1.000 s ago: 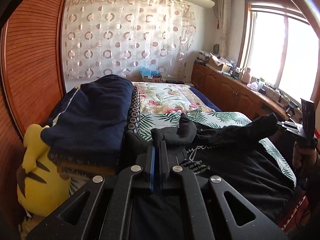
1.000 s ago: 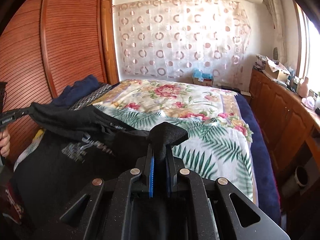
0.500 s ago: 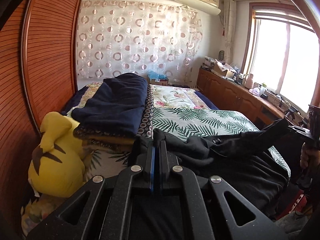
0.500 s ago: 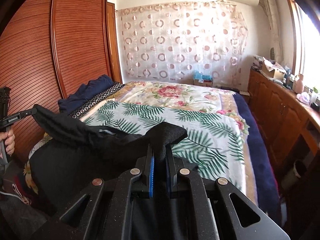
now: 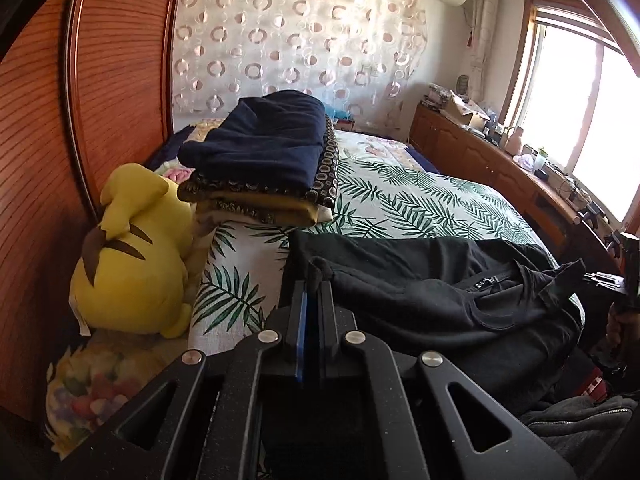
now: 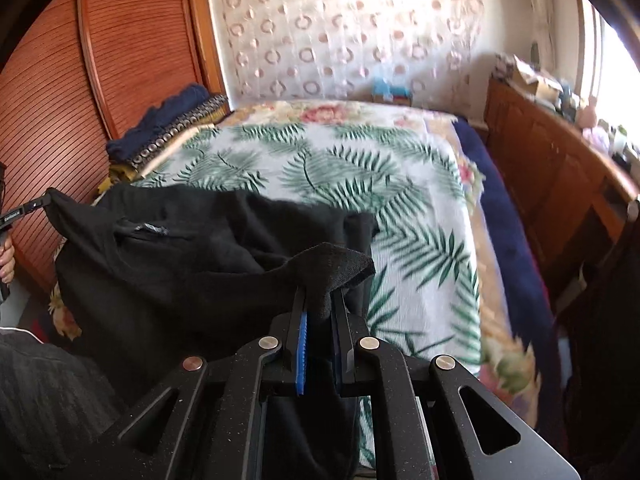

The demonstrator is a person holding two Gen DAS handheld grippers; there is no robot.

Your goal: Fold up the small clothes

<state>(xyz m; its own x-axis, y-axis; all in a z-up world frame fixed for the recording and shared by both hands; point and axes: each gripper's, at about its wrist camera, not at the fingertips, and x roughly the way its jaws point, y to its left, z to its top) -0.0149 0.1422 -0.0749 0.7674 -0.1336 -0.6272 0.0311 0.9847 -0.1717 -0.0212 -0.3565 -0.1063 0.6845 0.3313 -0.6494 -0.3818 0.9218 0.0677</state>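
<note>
Black knit fabric, the black garment (image 5: 420, 280), lies spread across the near end of the bed (image 5: 420, 200), a neckline and small label showing toward its middle; one corner is pinched in each tool. The left gripper (image 5: 313, 280) has its jaws drawn narrow on a bunched corner that pokes up just past the tips; the right gripper (image 6: 316, 280) has its jaws clamped on a thicker fold that flares out above and beyond them, with more cloth hanging down behind the blue pad. Between the two grips the upper edge runs slack, not taut, and the body of the cloth sags onto the leaf-print bedcover (image 6: 340, 160).

Beyond the left jaws and off to their left sits a stack of folded textiles (image 5: 260, 152), dark blue on top; further left and nearer, a yellow plush toy (image 5: 128, 248) leans against the wooden wardrobe (image 5: 48, 120). A wooden sideboard (image 6: 560, 168) runs along the far right of the right jaws.

Risks, as judged: the left hold takes only a small tuft, so a sharp pull could strip it free; uneven tension between the hands would skew the fold line; the slack middle may crease under the fold; the overhanging part could drag the garment off the bed.
</note>
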